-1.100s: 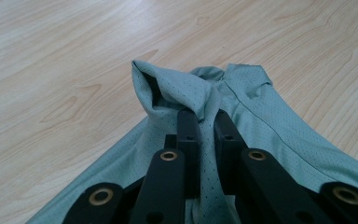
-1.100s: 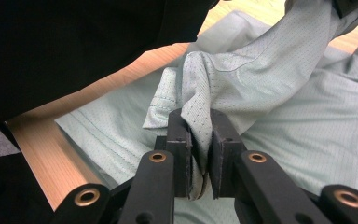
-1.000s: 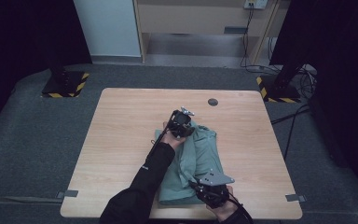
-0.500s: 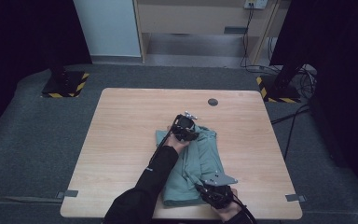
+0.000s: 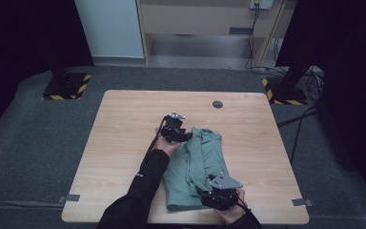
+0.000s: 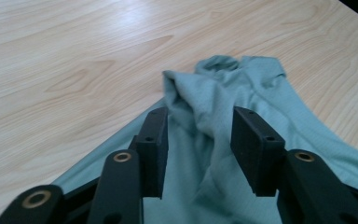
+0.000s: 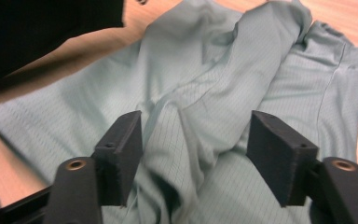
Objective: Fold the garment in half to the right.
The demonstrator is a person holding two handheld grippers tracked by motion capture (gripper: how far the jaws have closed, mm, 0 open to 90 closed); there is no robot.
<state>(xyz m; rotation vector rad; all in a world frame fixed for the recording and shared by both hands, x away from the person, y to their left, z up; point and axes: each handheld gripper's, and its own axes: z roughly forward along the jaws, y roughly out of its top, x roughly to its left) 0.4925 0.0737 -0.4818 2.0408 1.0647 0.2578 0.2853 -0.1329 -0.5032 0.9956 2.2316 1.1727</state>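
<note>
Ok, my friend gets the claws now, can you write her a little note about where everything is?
Left claw: open, jaws just been opening, a raised fold of the green shirt between them but not pinched.
Right claw: open, jaws also just been opening, over the shirt's near end.
Shirt: on the wooden table, folded lengthwise into a narrow strip, still rumpled along the middle.
Done: side folded over, both claws let go.
Left: probably smooth the ridge, then fold it shorter.

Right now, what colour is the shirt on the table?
Pale grey-green shirt with a fine grid weave; the right gripper view shows it best.
</note>
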